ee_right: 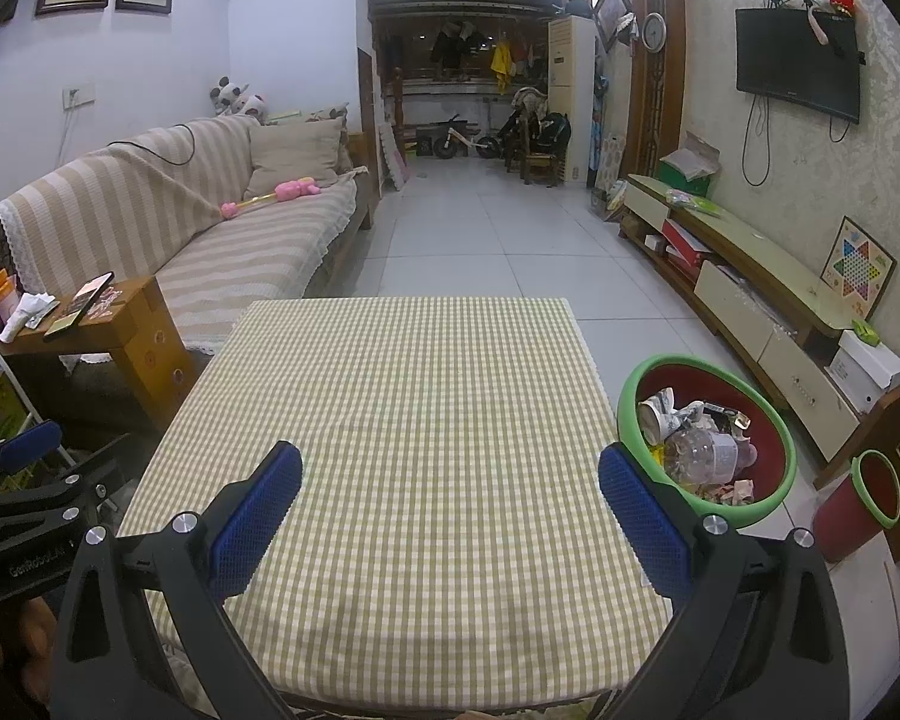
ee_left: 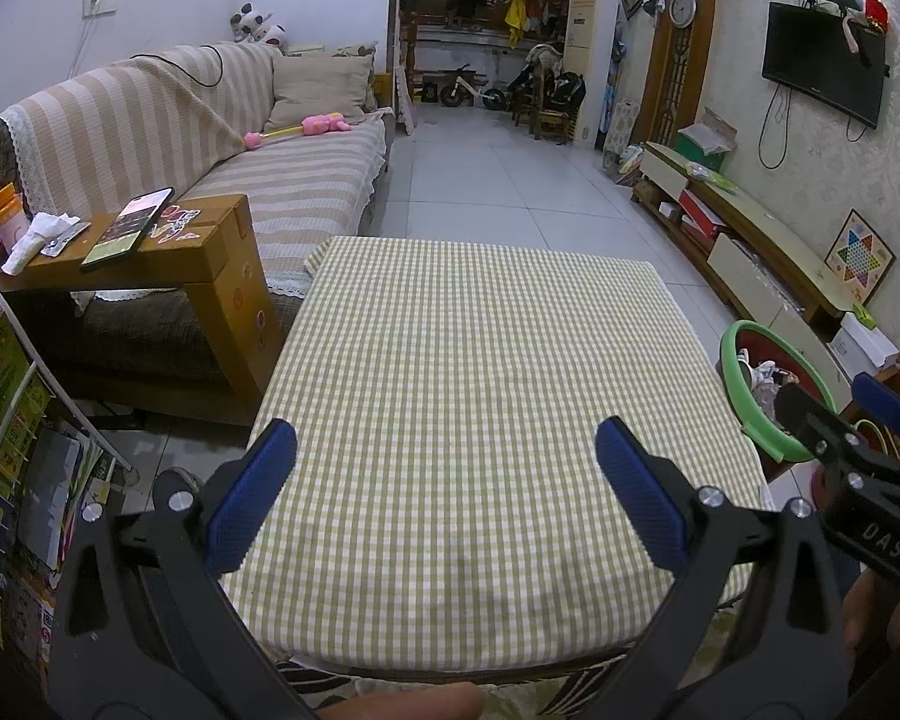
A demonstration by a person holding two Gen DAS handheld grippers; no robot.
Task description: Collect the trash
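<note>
Both grippers, left gripper and right gripper, hover with fingers spread, holding nothing. Checked bench bare. Trash sits in green-rimmed bin beside it. Collection looks essentially finished.

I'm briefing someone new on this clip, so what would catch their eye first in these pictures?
The green-and-white checked tablecloth fills the middle, bare of any items. To its right on the floor stands a green-rimmed red trash bin, holding a crushed clear plastic bottle and crumpled paper. Both the right gripper and left gripper hang open and hold nothing above the near edge.
</note>
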